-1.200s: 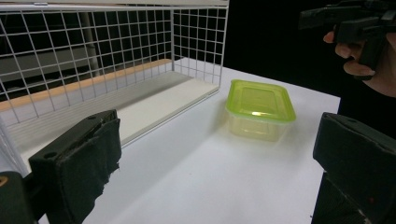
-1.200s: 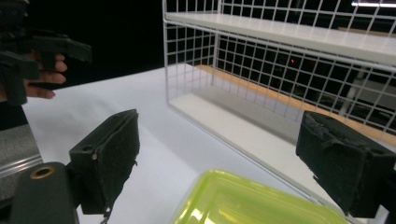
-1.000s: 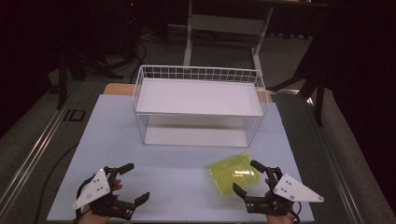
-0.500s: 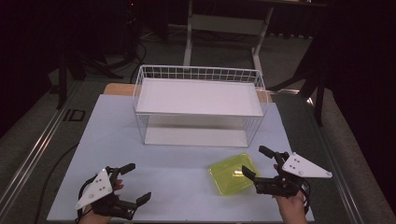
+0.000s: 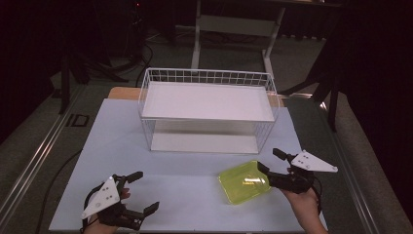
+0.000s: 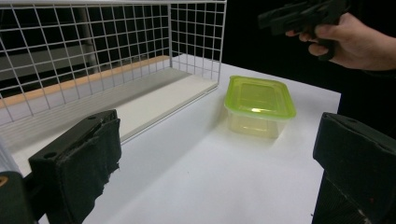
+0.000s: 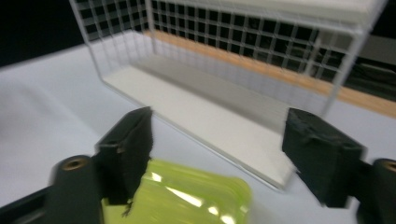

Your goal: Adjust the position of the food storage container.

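Right gripper [image 5: 271, 161] at edge of green box [image 5: 243, 182], jaws just been closing, maybe not pinching yet. Left gripper [image 5: 144, 192] wide apart, holding nothing. Wire rack [image 5: 207, 111] behind.

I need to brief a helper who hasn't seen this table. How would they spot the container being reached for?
Start at the white wire rack on the table; in front of its right end sits the yellow-green lidded container, beside the right claw. It is the sole coloured thing there.
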A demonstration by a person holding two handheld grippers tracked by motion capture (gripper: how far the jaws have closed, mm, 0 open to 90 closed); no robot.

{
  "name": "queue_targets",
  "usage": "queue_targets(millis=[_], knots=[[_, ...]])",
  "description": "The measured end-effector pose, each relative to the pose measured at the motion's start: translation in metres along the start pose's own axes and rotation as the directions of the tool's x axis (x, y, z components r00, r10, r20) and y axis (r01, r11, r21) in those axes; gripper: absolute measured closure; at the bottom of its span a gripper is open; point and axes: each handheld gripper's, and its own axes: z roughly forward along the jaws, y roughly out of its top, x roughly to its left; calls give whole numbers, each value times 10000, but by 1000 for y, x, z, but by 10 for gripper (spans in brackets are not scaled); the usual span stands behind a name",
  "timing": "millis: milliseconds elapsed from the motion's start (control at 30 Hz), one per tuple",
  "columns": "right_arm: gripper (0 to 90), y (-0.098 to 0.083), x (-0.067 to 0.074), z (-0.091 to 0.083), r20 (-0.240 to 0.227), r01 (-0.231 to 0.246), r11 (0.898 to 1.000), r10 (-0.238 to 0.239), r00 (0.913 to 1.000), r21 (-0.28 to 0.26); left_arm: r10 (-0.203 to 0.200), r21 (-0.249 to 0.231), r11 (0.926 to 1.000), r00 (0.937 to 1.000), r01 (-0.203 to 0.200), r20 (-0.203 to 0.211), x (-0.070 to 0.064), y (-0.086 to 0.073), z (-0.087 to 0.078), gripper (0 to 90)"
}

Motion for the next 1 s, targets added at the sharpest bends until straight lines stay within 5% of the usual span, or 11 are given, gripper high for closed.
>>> queue_targets(millis=[200,433,733,1000], knots=[[428,-16,-14,5,418,-129,9978,102,9991,652,3,36,10000,10000,-3,14,1,-1,1,19],[679,-40,-30,10,801,-198,9902,88,9967,1379,20,99,9999,10000,-20,62,0,-2,3,19],[899,-61,-37,9,671,-102,9737,-52,9977,2276,25,163,9999,10000,-26,84,-1,-2,4,19],[900,-74,-32,8,77,-96,9597,77,9999,2808,37,159,9999,9999,-39,109,-1,-2,5,19]])
